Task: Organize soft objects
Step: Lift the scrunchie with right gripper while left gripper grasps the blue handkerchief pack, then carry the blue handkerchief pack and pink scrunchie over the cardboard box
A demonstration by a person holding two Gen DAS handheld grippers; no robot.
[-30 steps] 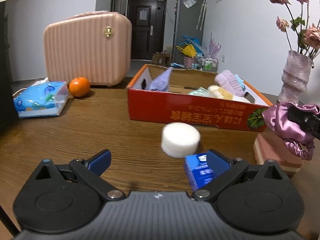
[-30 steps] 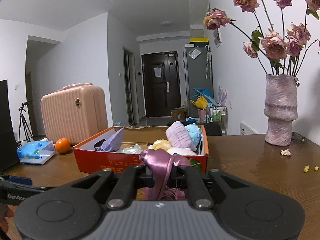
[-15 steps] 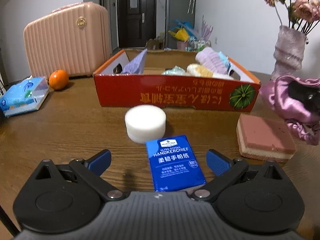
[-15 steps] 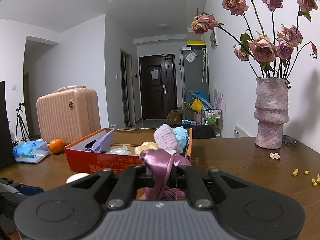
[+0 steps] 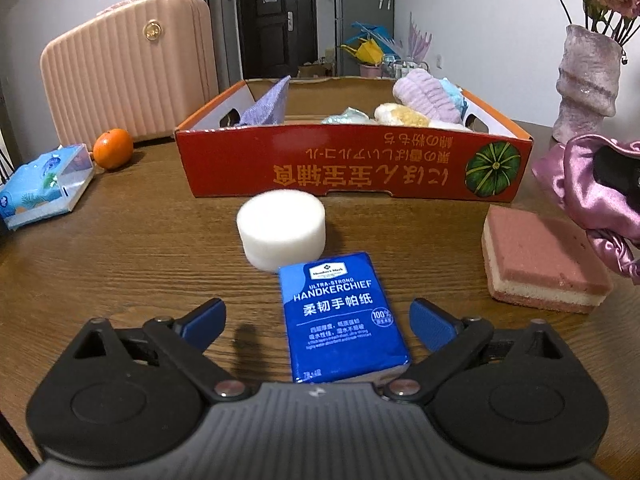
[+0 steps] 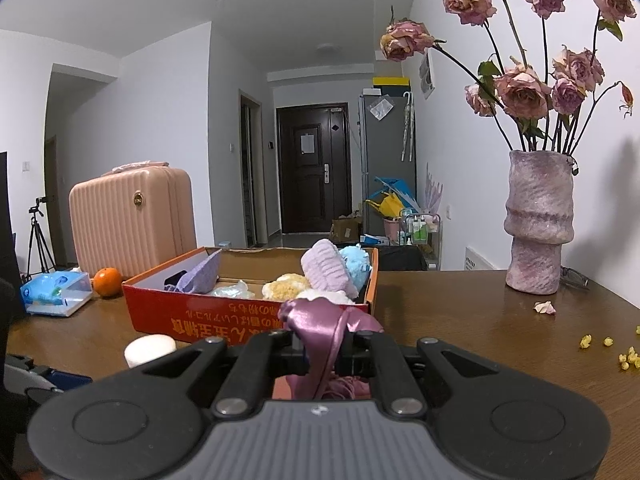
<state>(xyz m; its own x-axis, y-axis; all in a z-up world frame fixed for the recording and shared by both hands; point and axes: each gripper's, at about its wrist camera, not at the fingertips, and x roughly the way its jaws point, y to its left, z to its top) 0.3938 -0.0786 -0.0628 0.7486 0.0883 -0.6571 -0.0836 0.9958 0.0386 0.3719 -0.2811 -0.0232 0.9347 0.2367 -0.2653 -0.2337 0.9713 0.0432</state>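
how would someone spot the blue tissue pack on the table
Find the red cardboard box on the brown wooden table. In front of it sits a white round foam puck; the blue handkerchief tissue pack lies flat just nearer, between the open left gripper fingers. It alone is glossy blue with white lettering.

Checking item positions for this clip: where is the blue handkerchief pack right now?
In the left wrist view the blue handkerchief pack lies flat on the table, between the left gripper's open fingers, just in front of the white round sponge.
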